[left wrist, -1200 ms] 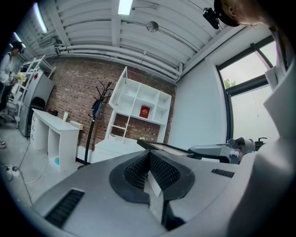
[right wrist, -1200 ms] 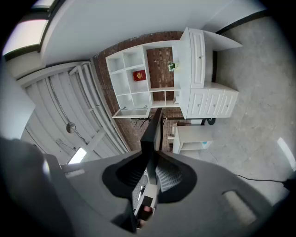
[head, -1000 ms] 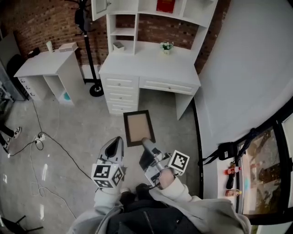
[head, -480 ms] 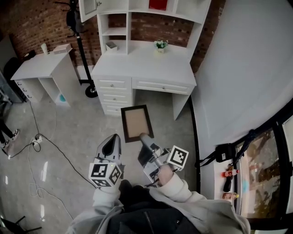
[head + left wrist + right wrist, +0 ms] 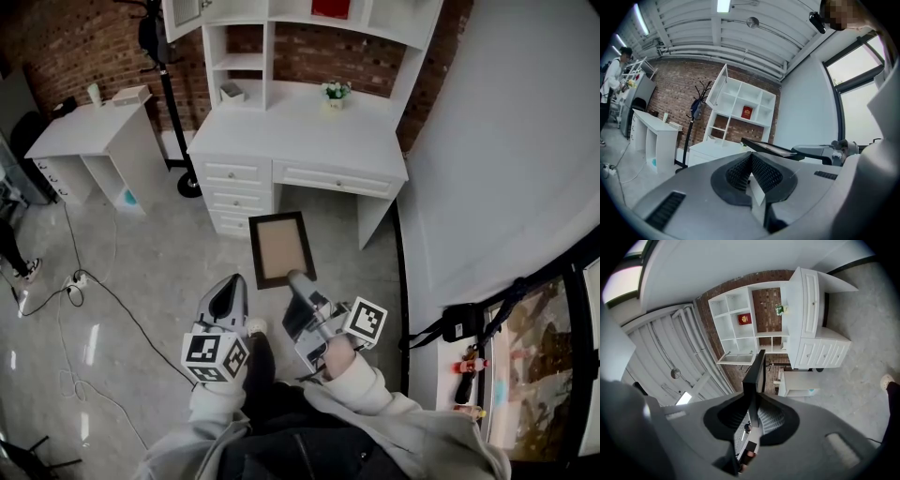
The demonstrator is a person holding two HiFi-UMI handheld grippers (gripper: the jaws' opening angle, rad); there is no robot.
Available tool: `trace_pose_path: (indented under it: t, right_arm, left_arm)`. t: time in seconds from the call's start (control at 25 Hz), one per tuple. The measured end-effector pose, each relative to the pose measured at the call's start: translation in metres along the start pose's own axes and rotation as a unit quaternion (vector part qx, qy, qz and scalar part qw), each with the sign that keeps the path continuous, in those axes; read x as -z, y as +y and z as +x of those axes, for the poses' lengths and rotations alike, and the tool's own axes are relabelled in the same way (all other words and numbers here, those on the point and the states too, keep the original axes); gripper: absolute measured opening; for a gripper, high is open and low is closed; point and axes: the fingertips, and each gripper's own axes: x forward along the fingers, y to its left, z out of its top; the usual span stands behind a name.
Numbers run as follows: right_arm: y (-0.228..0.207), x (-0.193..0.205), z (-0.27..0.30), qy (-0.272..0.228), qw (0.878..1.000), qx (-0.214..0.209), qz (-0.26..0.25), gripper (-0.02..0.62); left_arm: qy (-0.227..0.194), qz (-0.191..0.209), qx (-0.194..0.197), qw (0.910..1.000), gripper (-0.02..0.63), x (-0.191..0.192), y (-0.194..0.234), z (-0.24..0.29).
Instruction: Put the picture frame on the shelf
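Note:
The picture frame (image 5: 279,247), dark-rimmed with a tan panel, is held flat above the floor in front of the white desk (image 5: 300,136). My right gripper (image 5: 296,279) is shut on its near edge; in the right gripper view the frame (image 5: 757,371) stands edge-on between the pads of that gripper (image 5: 757,401). My left gripper (image 5: 235,285) is shut and holds nothing, beside the frame on its left. In the left gripper view its jaws (image 5: 750,159) meet, with the frame (image 5: 771,149) to the right. The white shelf unit (image 5: 281,23) rises over the desk, a red book (image 5: 330,8) in one cubby.
A small potted plant (image 5: 336,91) sits on the desk top. A second white desk (image 5: 89,131) and a black coat stand (image 5: 174,103) are at the left. Cables (image 5: 80,281) trail over the grey floor. A white wall (image 5: 487,159) and a window sill with bottles (image 5: 466,375) close the right side.
Both grippers and the held frame have moved forward toward the desk, which now looks a little nearer. A shoe now shows between the grippers. The grip on the frame is unchanged.

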Motion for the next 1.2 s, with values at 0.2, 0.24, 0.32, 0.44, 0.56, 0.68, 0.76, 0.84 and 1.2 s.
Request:
trace_pose_path:
  t: [0.2, 0.24, 0.32, 0.44, 0.56, 0.68, 0.76, 0.84, 1.2]
  right_arm:
    - [-0.009, -0.005, 0.019, 0.008, 1.000, 0.000, 0.000, 0.067]
    - [-0.011, -0.007, 0.023, 0.009, 1.000, 0.000, 0.002, 0.066]
    - [-0.015, -0.010, 0.032, 0.012, 1.000, 0.000, 0.001, 0.066]
    - [-0.022, -0.017, 0.048, 0.012, 1.000, 0.000, 0.004, 0.067]
    - [-0.024, -0.027, 0.067, 0.012, 1.000, -0.002, 0.003, 0.067]
    - [-0.025, -0.038, 0.089, 0.011, 1.000, -0.004, 0.001, 0.066]
    - [-0.026, -0.044, 0.103, 0.013, 1.000, -0.004, -0.001, 0.066]
    - [-0.028, -0.050, 0.115, 0.015, 1.000, -0.005, -0.001, 0.066]
    - [-0.042, -0.077, 0.168, 0.011, 1.000, -0.001, 0.002, 0.067]
  left_arm:
    - [-0.001, -0.007, -0.006, 1.0000, 0.003, 0.000, 0.017, 0.015]
    - [-0.002, -0.007, -0.005, 1.0000, 0.003, 0.001, 0.020, 0.019]
    - [-0.002, -0.008, -0.005, 1.0000, 0.003, 0.001, 0.027, 0.028]
    - [-0.004, -0.011, -0.005, 0.9999, 0.003, -0.002, 0.040, 0.042]
    - [-0.008, -0.008, -0.002, 0.9999, 0.003, -0.009, 0.050, 0.060]
    - [-0.008, -0.008, 0.001, 0.9999, 0.003, -0.017, 0.063, 0.078]
    - [-0.009, -0.009, 0.001, 0.9999, 0.003, -0.023, 0.073, 0.090]
    - [-0.012, -0.010, 0.003, 0.9999, 0.003, -0.026, 0.080, 0.101]
    - [-0.012, -0.013, 0.006, 0.9998, 0.003, -0.042, 0.114, 0.149]
